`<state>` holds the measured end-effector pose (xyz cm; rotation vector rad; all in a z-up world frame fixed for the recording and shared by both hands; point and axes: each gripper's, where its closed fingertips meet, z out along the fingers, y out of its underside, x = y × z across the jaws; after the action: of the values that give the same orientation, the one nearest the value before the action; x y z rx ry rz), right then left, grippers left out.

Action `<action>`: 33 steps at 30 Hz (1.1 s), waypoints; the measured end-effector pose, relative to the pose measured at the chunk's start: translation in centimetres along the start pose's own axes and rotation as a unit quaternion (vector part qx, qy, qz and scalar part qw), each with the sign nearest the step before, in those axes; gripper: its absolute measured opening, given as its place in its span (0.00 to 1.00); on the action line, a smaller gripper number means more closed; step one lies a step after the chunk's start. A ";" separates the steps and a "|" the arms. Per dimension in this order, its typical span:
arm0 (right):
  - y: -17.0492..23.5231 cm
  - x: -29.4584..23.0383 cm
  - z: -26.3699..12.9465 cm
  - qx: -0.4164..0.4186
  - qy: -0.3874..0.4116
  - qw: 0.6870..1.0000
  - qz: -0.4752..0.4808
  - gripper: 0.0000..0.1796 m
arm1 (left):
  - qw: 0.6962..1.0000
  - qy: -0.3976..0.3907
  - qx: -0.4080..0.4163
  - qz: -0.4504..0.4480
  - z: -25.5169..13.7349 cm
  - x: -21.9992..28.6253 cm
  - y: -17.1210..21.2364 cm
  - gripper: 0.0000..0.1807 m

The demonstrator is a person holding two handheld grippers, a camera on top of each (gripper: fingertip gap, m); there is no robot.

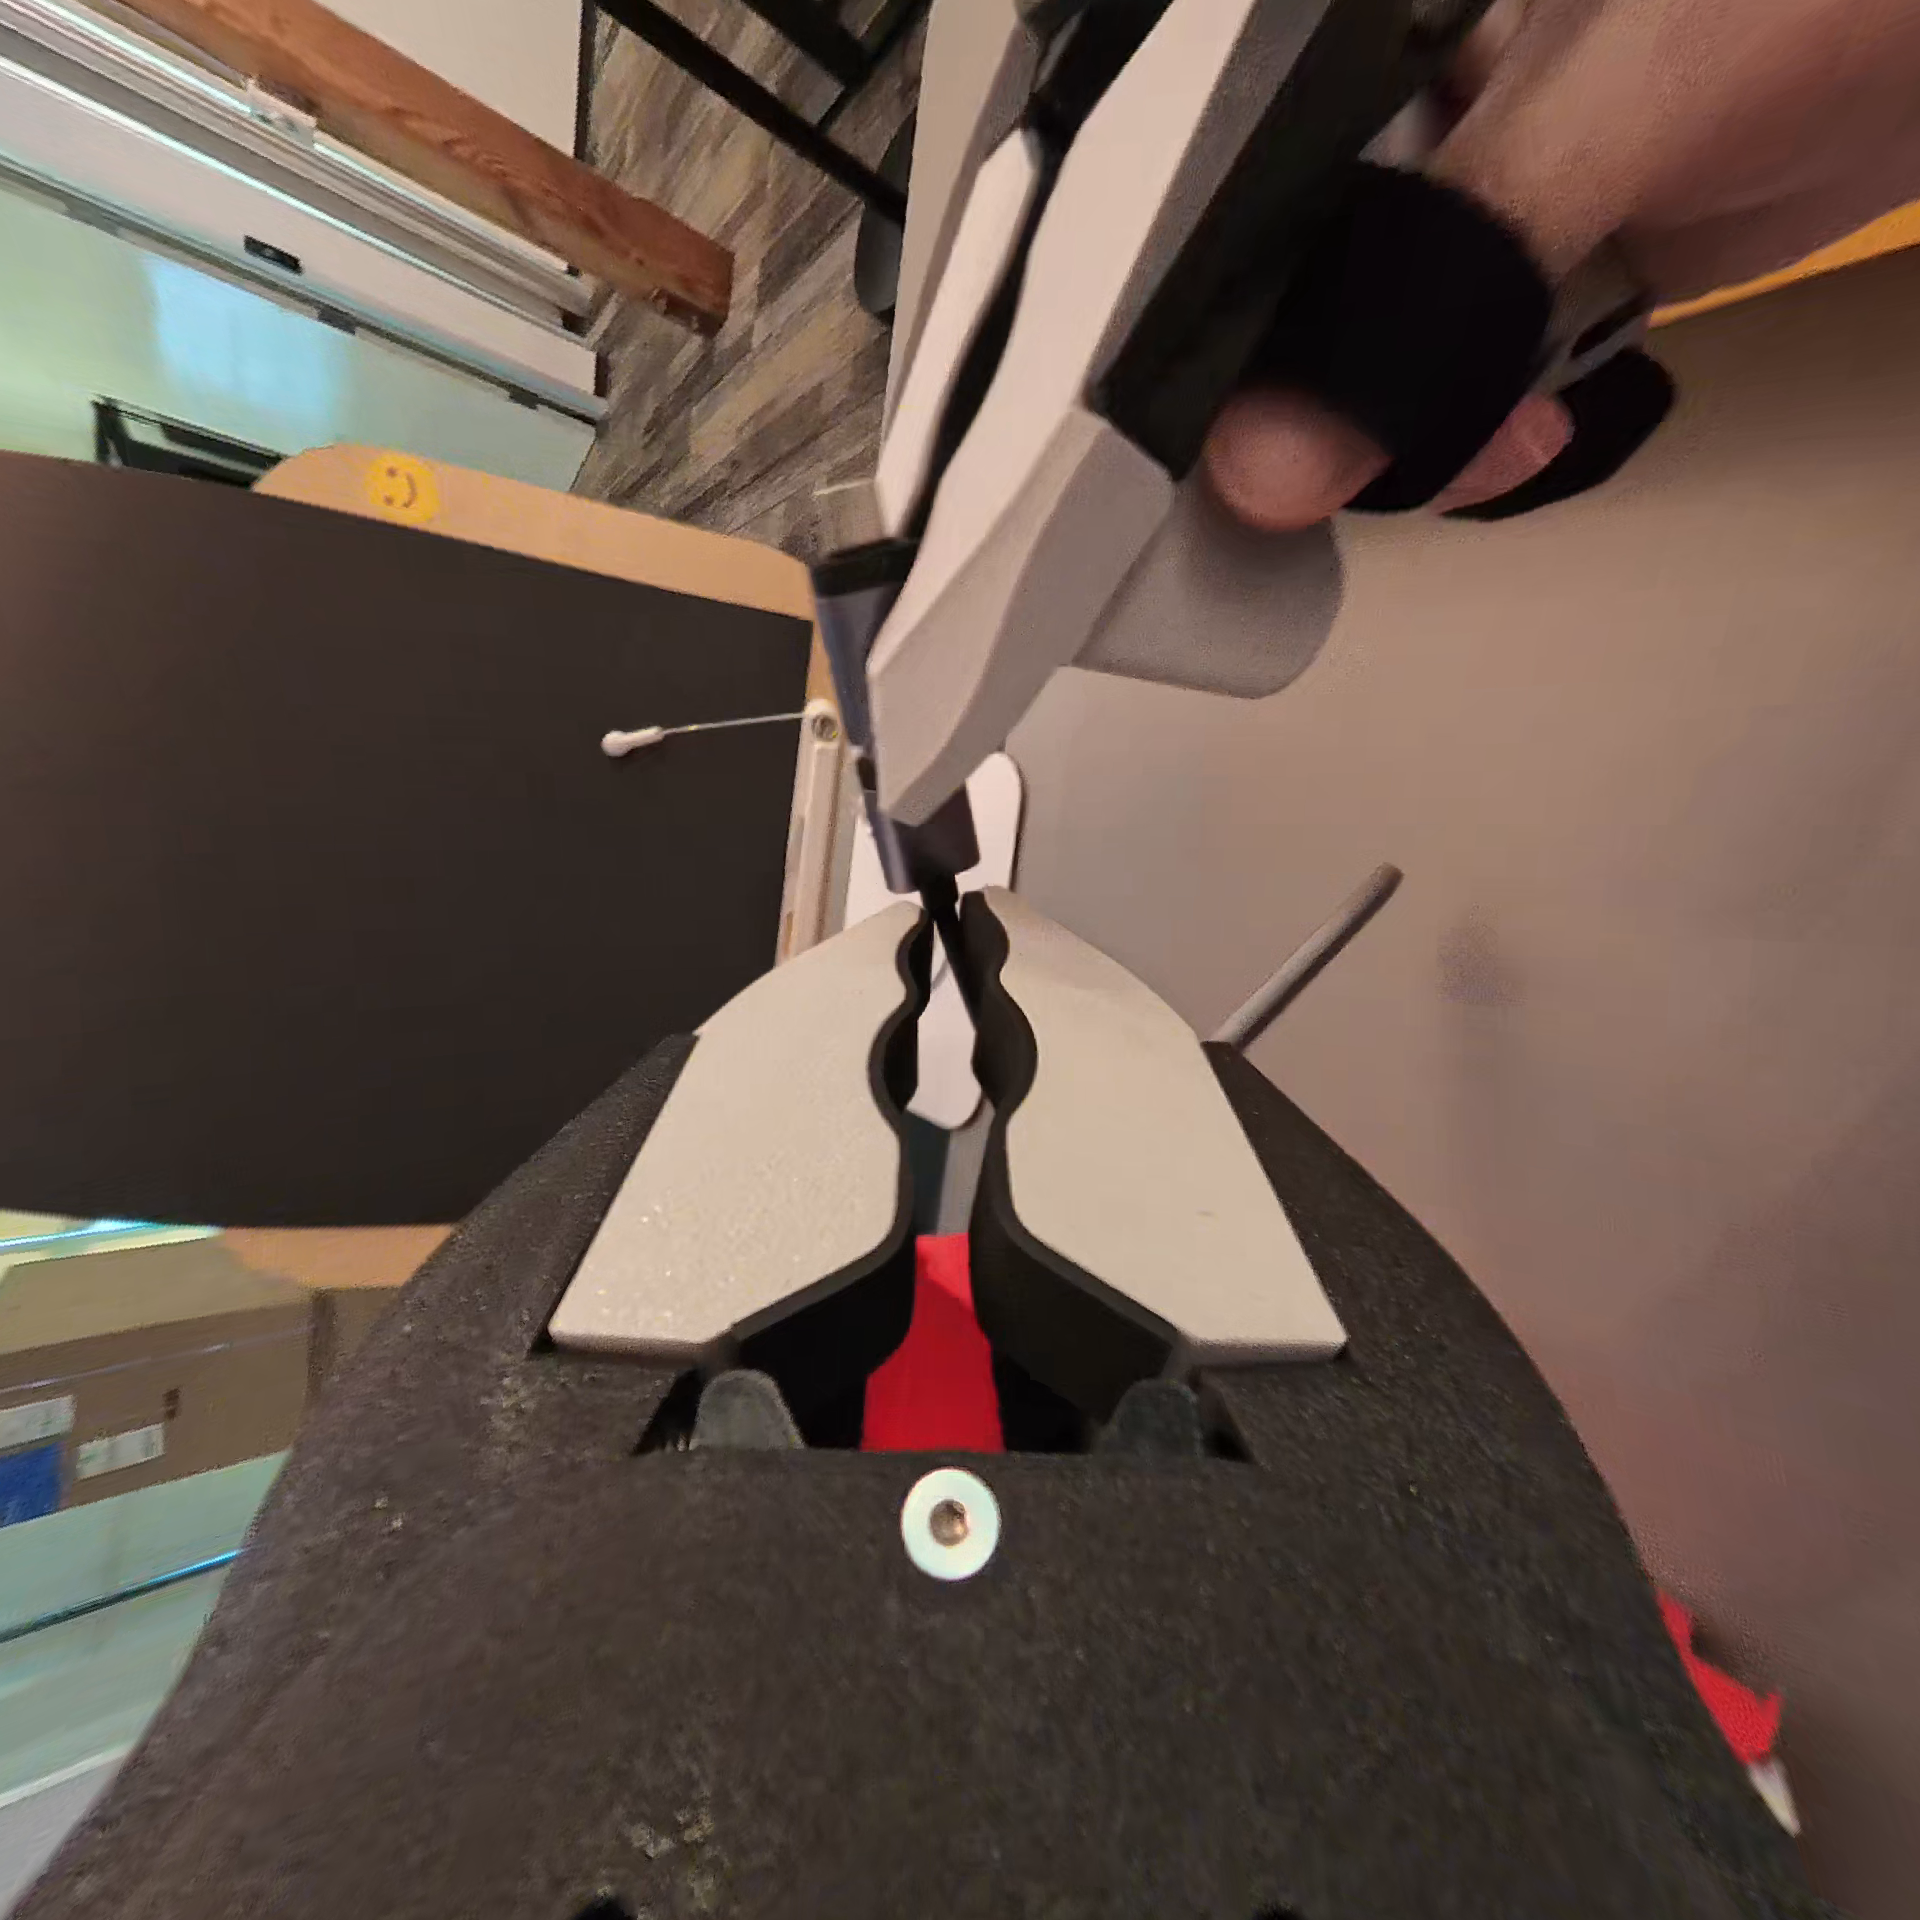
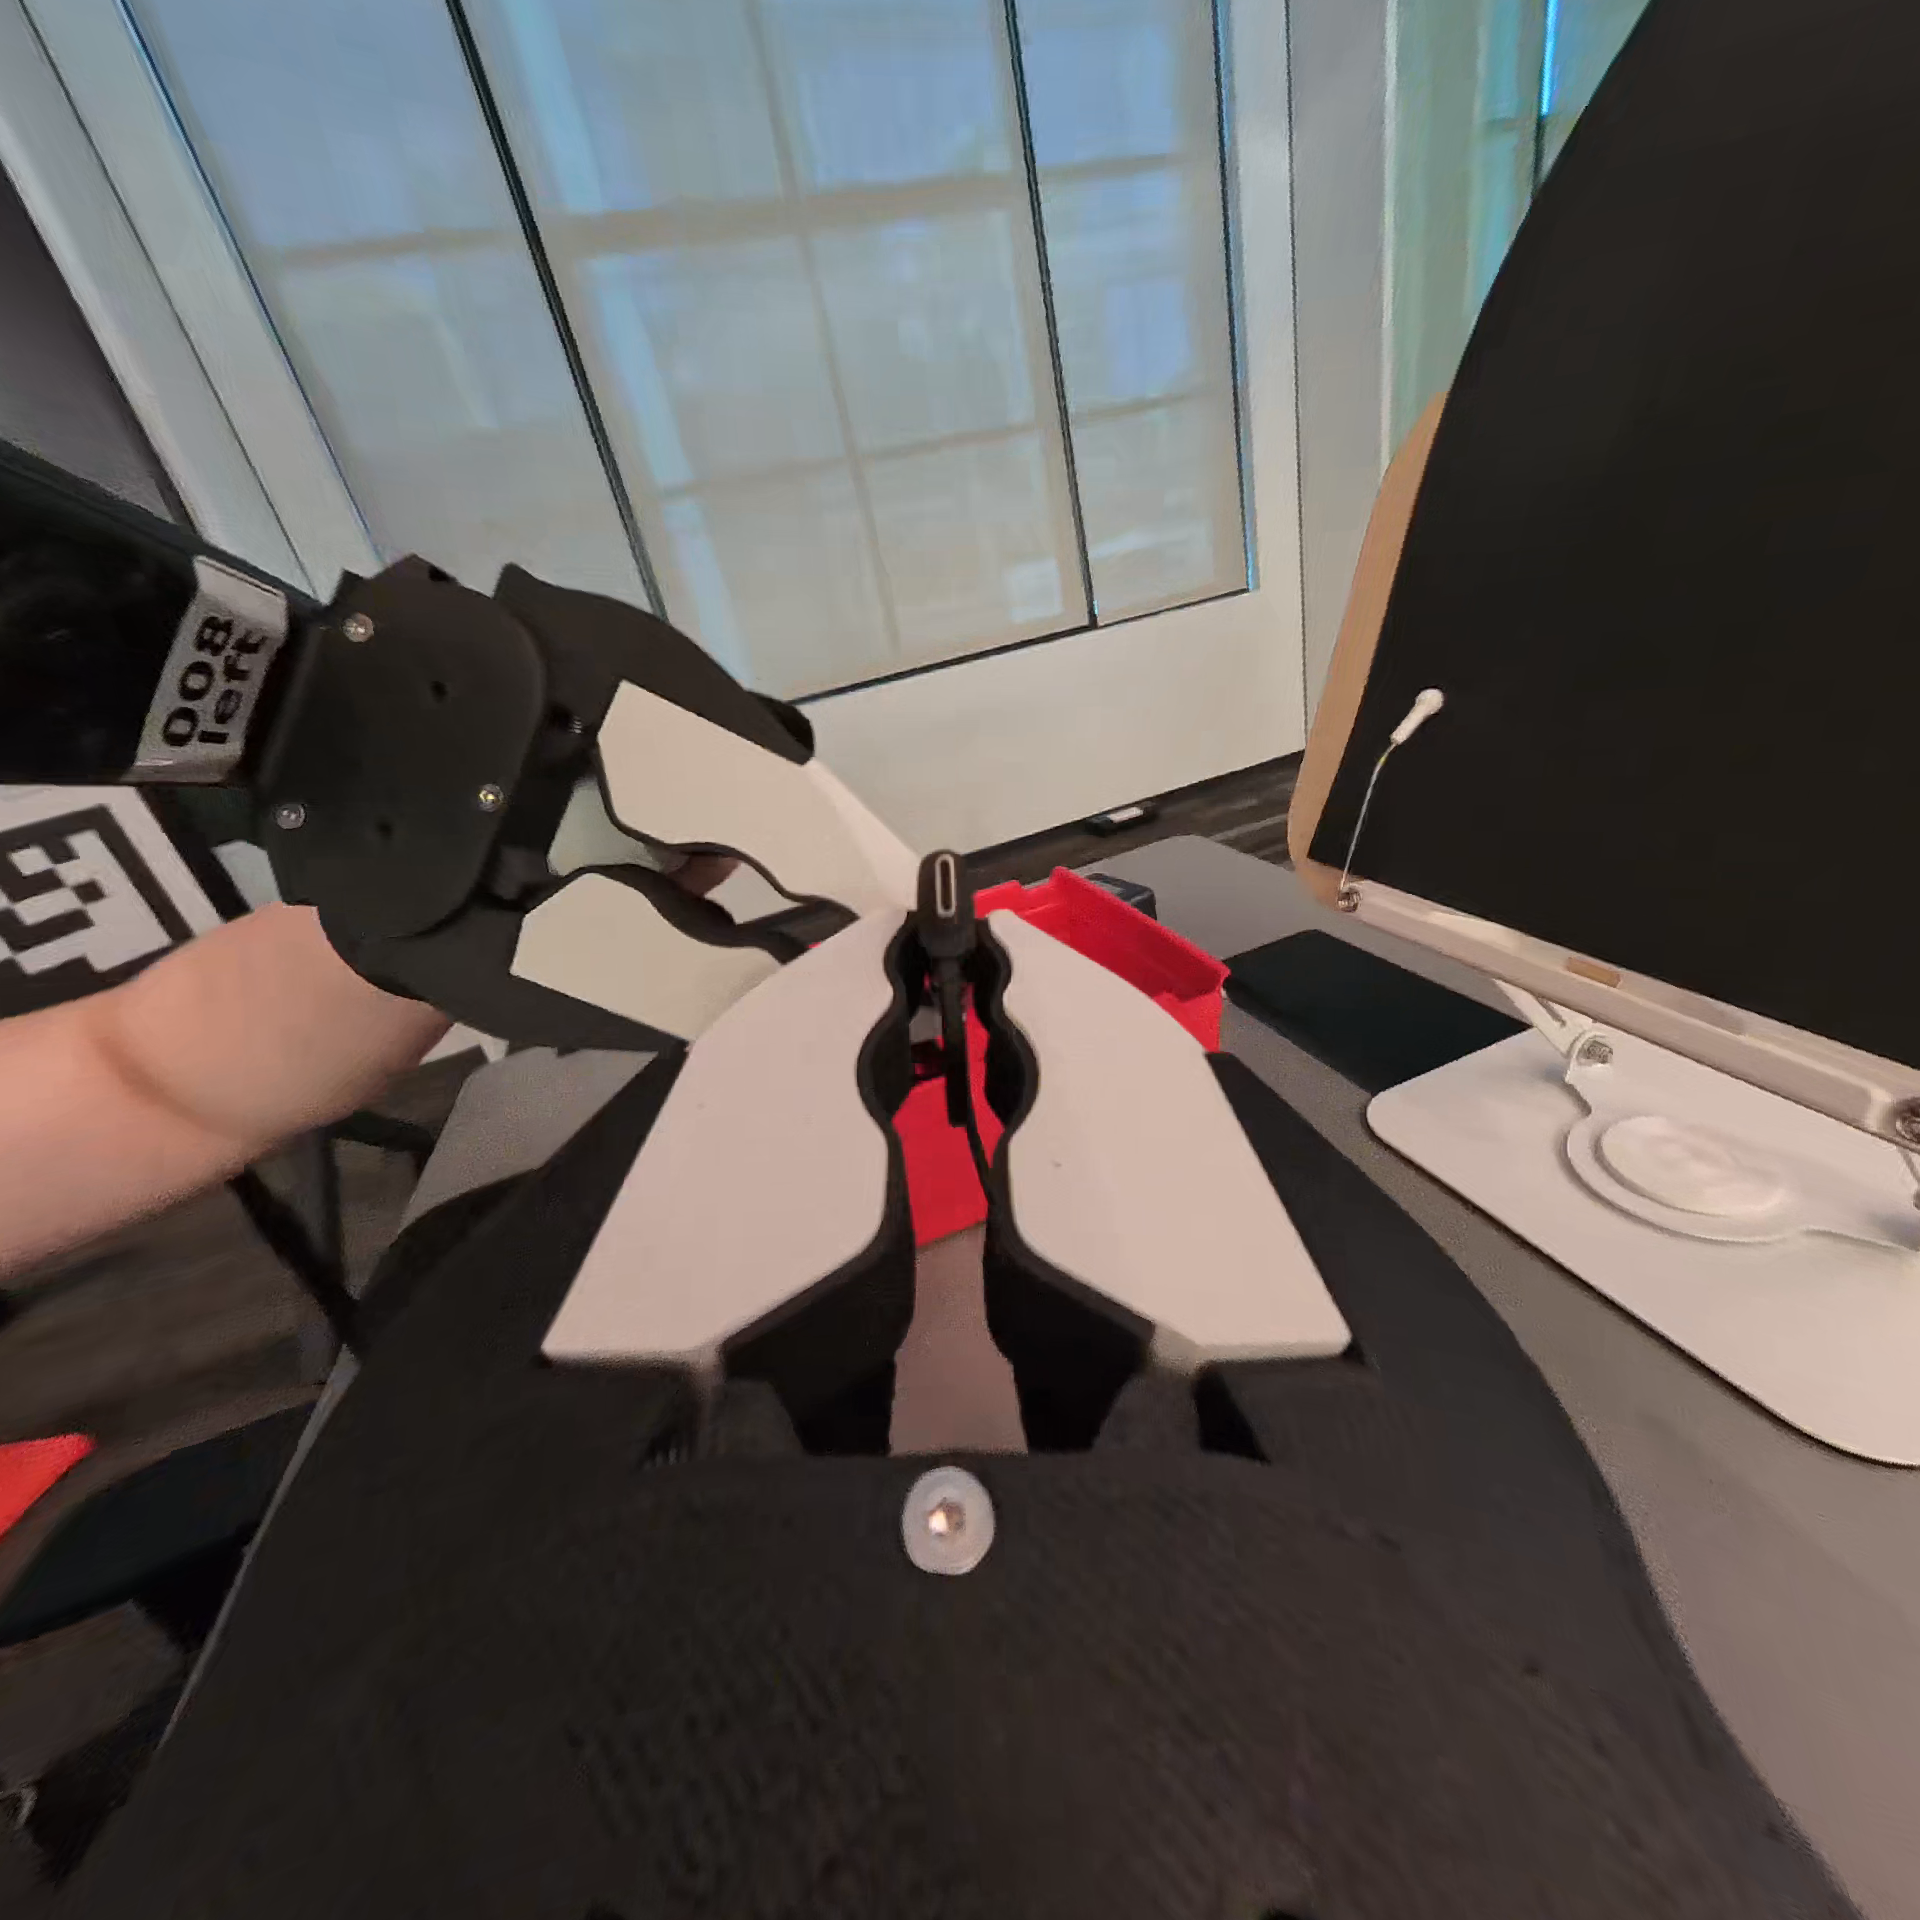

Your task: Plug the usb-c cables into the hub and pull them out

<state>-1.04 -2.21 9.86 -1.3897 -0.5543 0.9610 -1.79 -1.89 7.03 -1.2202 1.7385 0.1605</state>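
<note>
In the right wrist view my right gripper [image 2: 940, 935] is shut on a black USB-C plug [image 2: 940, 883]. The plug's metal mouth faces the camera, and its thin black cable [image 2: 961, 1091] runs down between the fingers. In the left wrist view my left gripper [image 1: 940, 920] is shut on the thin black cable [image 1: 961, 977] just below the plug's black body [image 1: 951, 842]. The right gripper [image 1: 914, 800] comes down from above and meets it tip to tip. The left gripper [image 2: 790, 914] shows at the left of the right wrist view. I cannot make out a hub.
A red tray [image 2: 1112, 935] sits on the grey table [image 2: 1662, 1455] behind the grippers. A flat black slab [image 2: 1361, 997] lies beside it. A black board on a white stand [image 2: 1662, 1247] fills the right. A person's hand [image 1: 1662, 125] holds the right gripper. Only a small space, under 4 cm, lies between the two pairs of fingers.
</note>
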 end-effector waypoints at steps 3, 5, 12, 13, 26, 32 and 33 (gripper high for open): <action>0.2 0.9 -0.7 -0.029 0.003 0.999 0.016 0.05 | 0.997 0.029 0.003 -0.070 0.3 1.1 0.6 0.08; -0.1 1.2 -1.2 -0.038 -0.002 0.999 0.034 0.05 | 0.984 0.064 0.019 -0.163 -0.2 2.2 1.5 0.18; -3.2 -2.8 -2.6 -0.007 -0.124 0.991 0.043 0.05 | 0.892 0.162 0.144 -0.396 -1.3 7.2 2.8 0.26; -3.5 -3.3 -2.8 -0.005 -0.134 0.990 0.042 0.05 | 0.884 0.176 0.157 -0.403 -1.3 7.8 2.5 0.25; 0.8 6.6 -3.4 -0.090 0.141 0.975 -0.148 0.25 | 0.796 0.220 0.155 -0.543 1.9 6.6 1.8 0.00; 2.1 4.6 -0.8 -0.081 0.212 0.940 -0.257 0.21 | 0.777 0.185 0.100 -0.593 3.7 4.3 5.1 0.00; 2.4 3.2 -0.2 -0.070 0.181 0.945 -0.263 0.17 | 0.758 0.192 0.109 -0.614 3.6 3.7 5.2 0.00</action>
<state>0.27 0.13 6.80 -1.3989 -0.6747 0.2308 -3.66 0.34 0.29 -2.0399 0.8743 -1.1055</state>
